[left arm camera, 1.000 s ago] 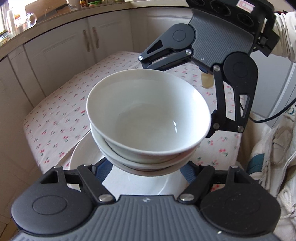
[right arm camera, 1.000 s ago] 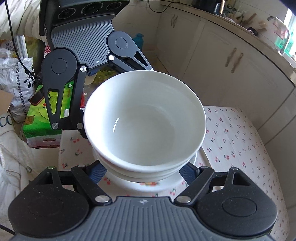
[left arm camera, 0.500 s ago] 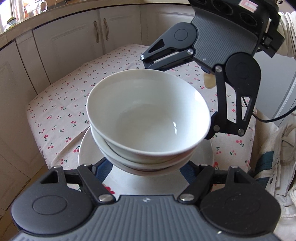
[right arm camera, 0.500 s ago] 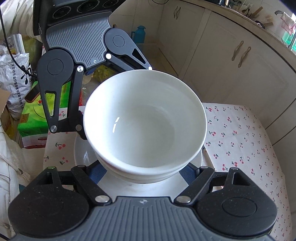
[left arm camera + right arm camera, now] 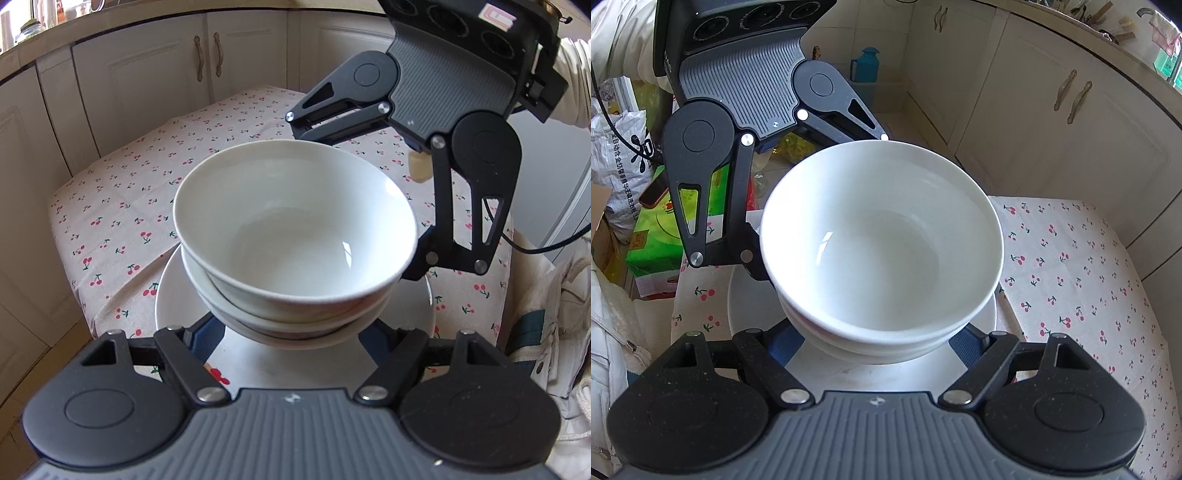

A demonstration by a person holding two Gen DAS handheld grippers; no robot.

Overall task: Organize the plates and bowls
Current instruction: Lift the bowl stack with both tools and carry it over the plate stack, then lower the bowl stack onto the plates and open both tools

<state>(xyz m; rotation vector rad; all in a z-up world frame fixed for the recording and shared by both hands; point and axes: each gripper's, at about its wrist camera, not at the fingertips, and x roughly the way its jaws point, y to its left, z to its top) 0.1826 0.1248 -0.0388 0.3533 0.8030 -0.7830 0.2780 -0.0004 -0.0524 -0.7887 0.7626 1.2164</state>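
**Lower the bowl stack level onto the plate**

Left gripper (image 5: 291, 332) and right gripper (image 5: 877, 339) each clamp the nested white bowls (image 5: 295, 229) from opposite sides, just above the white plate (image 5: 168, 295) on the cherry-print tablecloth (image 5: 122, 206). Best to descend evenly, centred, then release together.

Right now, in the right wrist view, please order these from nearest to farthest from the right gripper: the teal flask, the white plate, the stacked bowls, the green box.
1. Stacked bowls: centre, between the right gripper fingers.
2. White plate: directly under the bowls, on the cherry tablecloth.
3. Green box: left, beyond the table edge.
4. Teal flask: top centre, on the floor by the cabinets.
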